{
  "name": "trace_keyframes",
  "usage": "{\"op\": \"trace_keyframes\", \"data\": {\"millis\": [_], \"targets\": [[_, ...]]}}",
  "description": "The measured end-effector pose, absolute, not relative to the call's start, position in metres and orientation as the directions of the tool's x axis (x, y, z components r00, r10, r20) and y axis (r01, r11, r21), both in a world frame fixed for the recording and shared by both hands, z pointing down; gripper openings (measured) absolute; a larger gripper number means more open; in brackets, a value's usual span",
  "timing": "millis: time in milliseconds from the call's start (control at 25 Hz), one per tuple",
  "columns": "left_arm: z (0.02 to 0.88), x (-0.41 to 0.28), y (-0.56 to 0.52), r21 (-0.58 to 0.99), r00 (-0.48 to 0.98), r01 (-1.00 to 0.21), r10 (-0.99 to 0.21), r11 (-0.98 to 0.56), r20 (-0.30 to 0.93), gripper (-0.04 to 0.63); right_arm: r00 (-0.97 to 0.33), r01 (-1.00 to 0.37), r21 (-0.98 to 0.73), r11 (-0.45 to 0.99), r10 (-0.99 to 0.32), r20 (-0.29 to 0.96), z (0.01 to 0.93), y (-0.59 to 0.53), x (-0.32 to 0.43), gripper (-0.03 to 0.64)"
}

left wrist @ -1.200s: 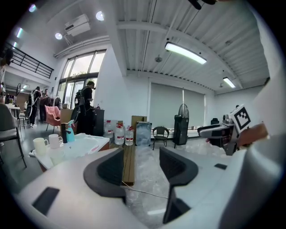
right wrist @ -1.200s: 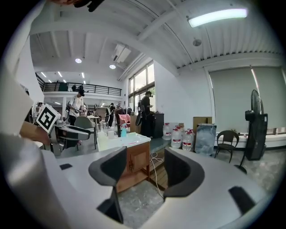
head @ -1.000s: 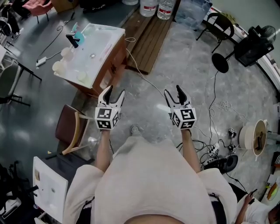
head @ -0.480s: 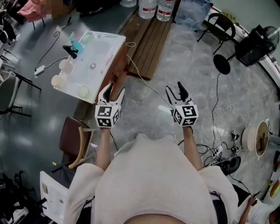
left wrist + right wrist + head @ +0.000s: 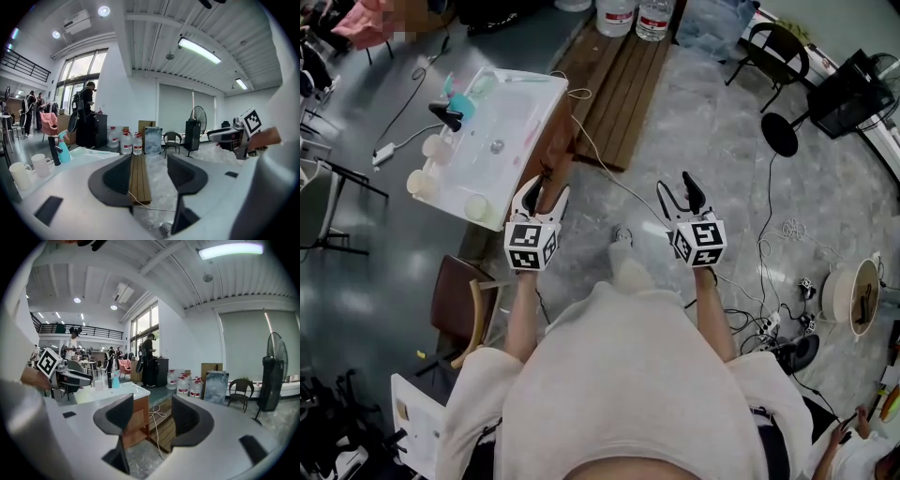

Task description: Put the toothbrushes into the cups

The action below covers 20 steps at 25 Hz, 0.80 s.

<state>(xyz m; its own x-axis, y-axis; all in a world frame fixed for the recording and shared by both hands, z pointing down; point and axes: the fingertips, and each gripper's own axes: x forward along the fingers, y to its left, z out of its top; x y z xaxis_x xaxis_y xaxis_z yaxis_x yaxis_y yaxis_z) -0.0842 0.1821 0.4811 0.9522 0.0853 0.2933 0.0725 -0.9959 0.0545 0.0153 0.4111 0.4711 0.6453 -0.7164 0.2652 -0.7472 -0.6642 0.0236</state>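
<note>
Head view looks steeply down; all three views share the table (image 5: pixel 514 120).

White-topped wooden table (image 5: pixel 517 114), pale cups (image 5: pixel 420 181) along its edge, teal spray bottle (image 5: pixel 462 101) just beside a black bottle (image 5: pixel 446 115)

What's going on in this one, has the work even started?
Not yet. A person holds a claw in each hand out in front of the body. The left claw and the right claw both stand open with nothing between the jaws. The white table lies ahead to the left, with several cups and a teal spray bottle on it. Neither claw touches anything there. The toothbrushes are too small to pick out.
</note>
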Motion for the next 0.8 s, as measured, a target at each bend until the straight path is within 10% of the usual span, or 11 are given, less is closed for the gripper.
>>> {"op": "trace_keyframes", "data": {"millis": [800], "targets": [[0.489, 0.089, 0.154, 0.07, 0.949, 0.025, 0.046, -0.997, 0.311, 0.236, 0.624, -0.755, -0.014, -0.655, -0.726, 0.289, 0.495, 0.393, 0.19, 0.236]]}}
